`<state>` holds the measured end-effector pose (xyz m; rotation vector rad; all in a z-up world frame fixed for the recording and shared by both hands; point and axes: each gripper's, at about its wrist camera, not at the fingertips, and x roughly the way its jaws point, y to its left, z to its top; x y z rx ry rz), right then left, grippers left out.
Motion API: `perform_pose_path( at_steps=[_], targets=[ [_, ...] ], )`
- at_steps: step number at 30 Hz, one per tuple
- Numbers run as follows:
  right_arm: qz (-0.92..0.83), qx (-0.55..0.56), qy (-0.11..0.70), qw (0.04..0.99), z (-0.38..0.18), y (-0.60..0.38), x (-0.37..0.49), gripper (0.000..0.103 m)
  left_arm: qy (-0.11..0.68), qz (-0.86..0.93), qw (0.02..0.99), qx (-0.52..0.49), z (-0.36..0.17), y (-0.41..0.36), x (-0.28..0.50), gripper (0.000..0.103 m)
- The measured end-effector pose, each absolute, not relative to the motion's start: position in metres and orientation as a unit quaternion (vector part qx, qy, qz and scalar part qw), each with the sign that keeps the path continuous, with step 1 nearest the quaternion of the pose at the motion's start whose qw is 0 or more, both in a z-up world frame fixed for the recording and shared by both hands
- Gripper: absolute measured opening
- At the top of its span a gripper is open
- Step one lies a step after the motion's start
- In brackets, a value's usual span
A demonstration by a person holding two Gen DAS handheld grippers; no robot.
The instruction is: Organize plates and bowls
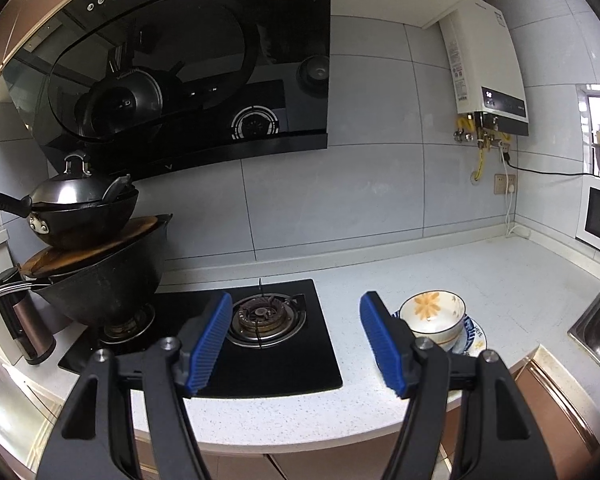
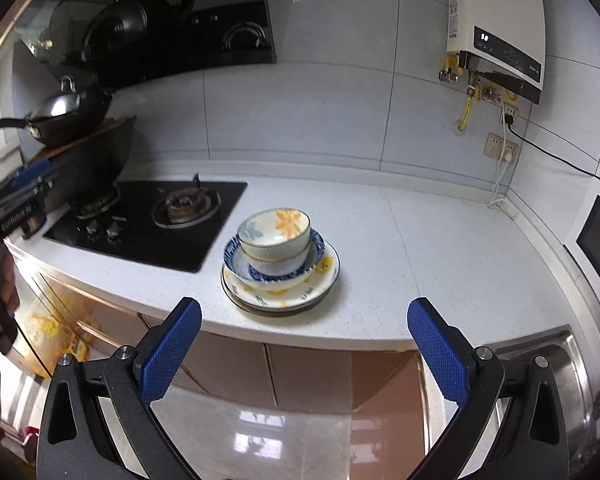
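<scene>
A: Stacked on the pale speckled stone counter (image 2: 440, 248): two shallow round ceramic plates with yellow motifs (image 2: 284, 294), a wider blue-patterned porcelain bowl (image 2: 236, 258) nested on them, then two small glazed bowls, the uppermost cream bowl with an orange flower print (image 2: 278, 230).

B: Sits just right of the glossy black glass hob (image 2: 148, 220), close to the counter's curved front edge. Smooth, shiny rims, the lower small bowl ribbed on the outside.

A: And the right gripper (image 2: 304, 346)?

B: Spread wide, nothing between the blue knurled rubber pads (image 2: 172, 354). Hangs off the counter edge, above the floor and cabinet fronts; stack beyond the fingertips, centred between them, well apart.

A: Left gripper (image 1: 296, 338)?

B: Also spread, empty, blue ridged pads (image 1: 210, 340) framing the round metal burner ring (image 1: 260, 318). Stack partly hidden behind the right-hand finger, only the flowered cream bowl (image 1: 434, 314) and a sliver of blue rim showing.

A: Elsewhere?

B: Left burner loaded with a large dark iron wok (image 1: 104, 280), wooden lid across it, a smaller black wok with a steel domed lid (image 1: 74, 204) perched on top. Brushed steel sink (image 2: 560, 364) at the far right.
</scene>
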<state>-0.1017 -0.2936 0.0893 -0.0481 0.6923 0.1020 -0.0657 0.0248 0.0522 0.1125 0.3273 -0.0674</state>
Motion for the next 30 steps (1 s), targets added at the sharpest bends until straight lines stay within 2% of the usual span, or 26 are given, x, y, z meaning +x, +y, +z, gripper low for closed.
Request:
perform_pose_path(
  at_steps=[15, 30],
  targets=[
    [0.095, 0.023, 0.321, 0.942, 0.089, -0.333, -0.107, 0.102, 0.186, 0.004, 0.981, 0.057, 0.060, -0.023, -0.104, 0.065],
    [0.098, 0.038, 0.322, 0.941, 0.087, -0.351, -0.123, 0.102, 0.207, -0.017, 0.978, 0.023, 0.055, -0.034, -0.125, 0.065]
  ],
)
